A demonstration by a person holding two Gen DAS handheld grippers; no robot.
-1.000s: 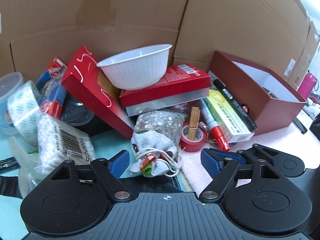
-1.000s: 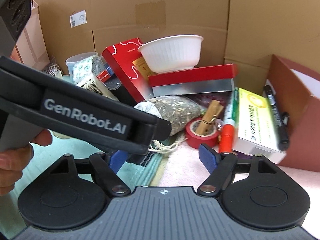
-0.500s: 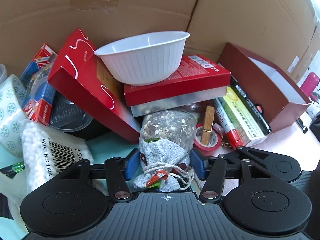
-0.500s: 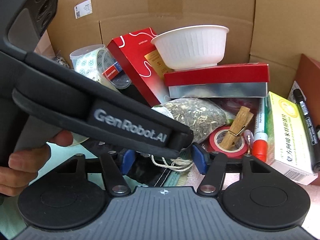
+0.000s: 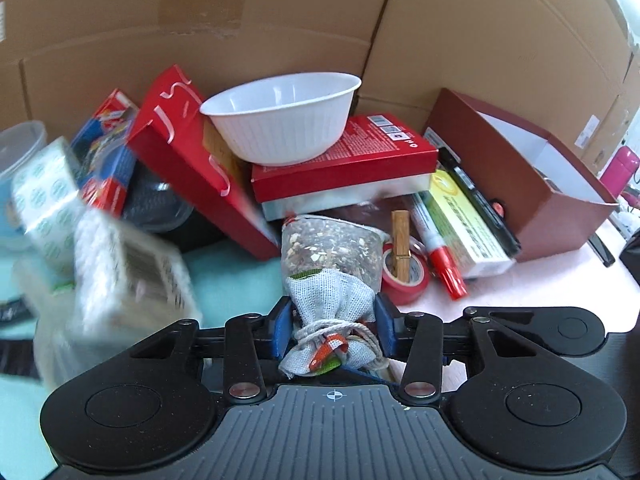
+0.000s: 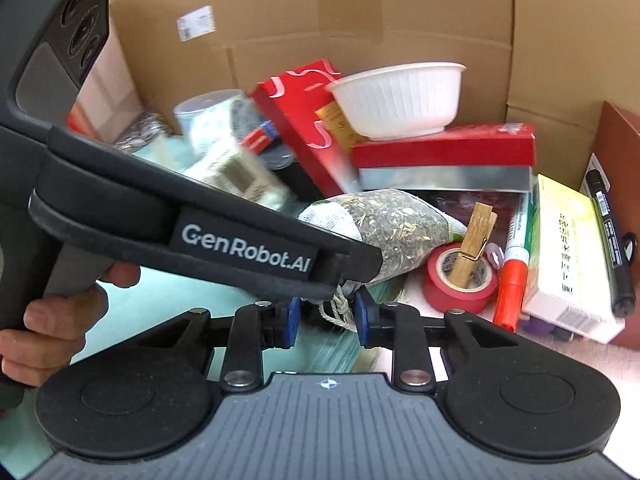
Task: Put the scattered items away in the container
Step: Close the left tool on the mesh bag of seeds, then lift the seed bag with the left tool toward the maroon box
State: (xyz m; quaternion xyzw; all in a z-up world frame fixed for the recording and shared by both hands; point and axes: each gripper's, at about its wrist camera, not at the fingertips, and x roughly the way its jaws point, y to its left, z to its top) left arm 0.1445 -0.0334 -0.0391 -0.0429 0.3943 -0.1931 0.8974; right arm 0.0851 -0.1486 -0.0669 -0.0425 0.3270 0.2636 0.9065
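Observation:
A grey cloth sachet [image 5: 330, 300] tied with white string, with a clear window full of dried herbs, lies at the front of the pile. My left gripper [image 5: 331, 330] is shut on its tied neck. In the right wrist view the sachet [image 6: 394, 228] lies behind the left gripper's body. My right gripper [image 6: 325, 316] has its jaws close together around the sachet's string [image 6: 340, 308]; whether they clamp it is unclear. A dark red open box [image 5: 520, 176] stands at the right.
A white bowl [image 5: 282, 118] sits on a red flat box [image 5: 344, 160]. A leaning red box [image 5: 200, 160], cotton swab pack [image 5: 128, 264], red tape roll with clothespin [image 5: 404, 268], red marker [image 5: 438, 246], yellow-green box [image 5: 466, 216] and black marker [image 5: 480, 204] lie around. Cardboard walls stand behind.
My left gripper moved forward and closed on the sachet's neck. My right gripper's jaws closed in from wide open around the string. The view shifted and the left side blurs.

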